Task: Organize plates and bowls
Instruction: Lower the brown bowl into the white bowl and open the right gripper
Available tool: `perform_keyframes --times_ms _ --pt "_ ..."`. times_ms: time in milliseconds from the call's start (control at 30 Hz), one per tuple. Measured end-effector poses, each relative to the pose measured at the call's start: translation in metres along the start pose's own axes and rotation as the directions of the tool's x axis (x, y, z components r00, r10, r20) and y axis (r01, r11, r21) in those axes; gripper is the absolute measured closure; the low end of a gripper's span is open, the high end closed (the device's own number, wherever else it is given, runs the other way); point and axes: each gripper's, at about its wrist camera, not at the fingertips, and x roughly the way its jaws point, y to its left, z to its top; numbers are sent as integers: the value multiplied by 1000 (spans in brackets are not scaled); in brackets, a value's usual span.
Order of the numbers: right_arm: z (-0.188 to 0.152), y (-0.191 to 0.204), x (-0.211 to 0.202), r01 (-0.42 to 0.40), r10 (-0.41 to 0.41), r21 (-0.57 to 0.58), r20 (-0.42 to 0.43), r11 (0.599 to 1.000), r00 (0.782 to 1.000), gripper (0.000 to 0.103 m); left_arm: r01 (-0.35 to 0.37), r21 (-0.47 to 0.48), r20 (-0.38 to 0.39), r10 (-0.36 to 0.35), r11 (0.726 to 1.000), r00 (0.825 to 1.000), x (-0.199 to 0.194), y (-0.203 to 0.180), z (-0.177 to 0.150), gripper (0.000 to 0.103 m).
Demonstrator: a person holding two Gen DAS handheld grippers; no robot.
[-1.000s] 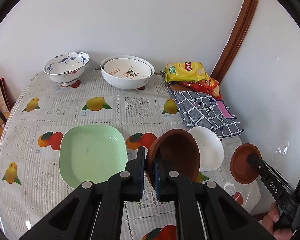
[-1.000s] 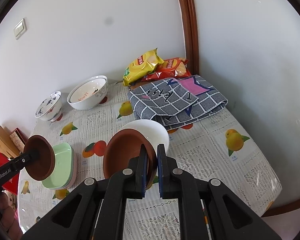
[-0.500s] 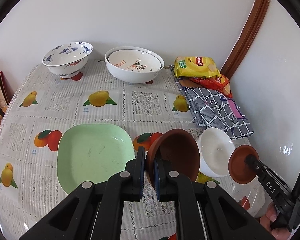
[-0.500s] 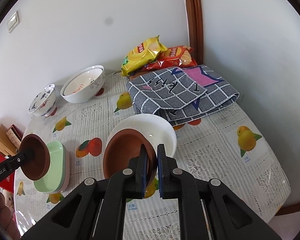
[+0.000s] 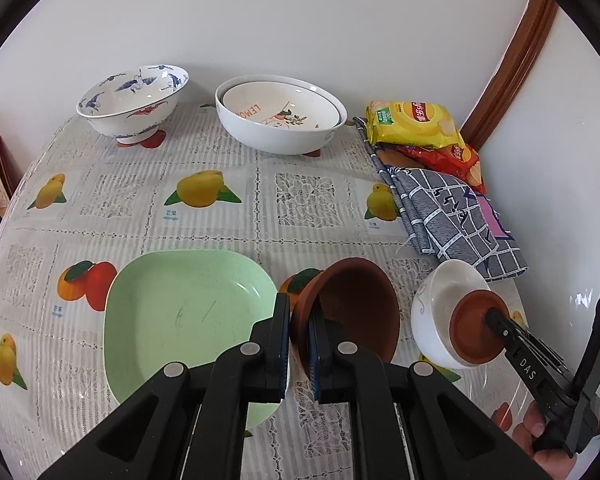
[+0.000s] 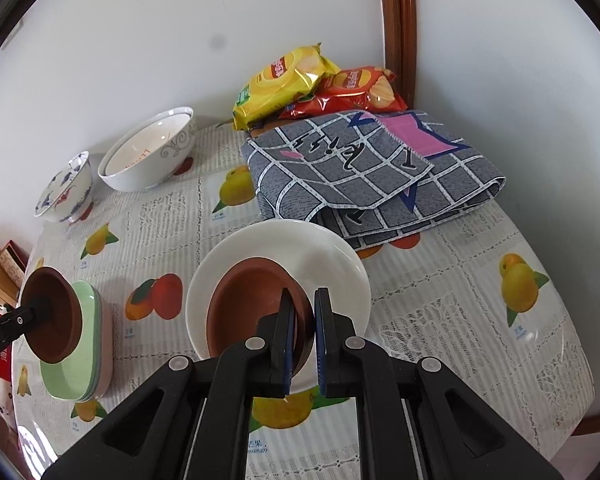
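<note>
Left gripper is clamped on the rim of a tilted brown bowl, held just beside the green plates on the counter. Right gripper pinches the rim of a second brown bowl, which sits tilted inside the white bowl, near the folded checked cloth.

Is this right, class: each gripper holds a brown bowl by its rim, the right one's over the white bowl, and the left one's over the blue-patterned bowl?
Not quite. The left gripper holds its brown bowl beside the green plate, not over the blue-patterned bowl, which stands far back by the wall, as the left wrist view shows. The rest holds: the right gripper's brown bowl is over the white bowl.
</note>
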Motion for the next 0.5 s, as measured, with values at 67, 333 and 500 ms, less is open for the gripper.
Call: perform_keyframes --times_ms 67,333,500 --pt "0 1 7 5 -5 -5 -9 1000 1000 94 0 0 -6 0 1000 1000 5 0 2 95" --pt "1 2 34 22 -23 -17 -49 1000 999 94 2 -1 -23 -2 1000 1000 18 2 6 95" --pt "2 2 43 25 -26 -17 -62 1000 998 94 5 -5 -31 -5 1000 1000 25 5 9 95"
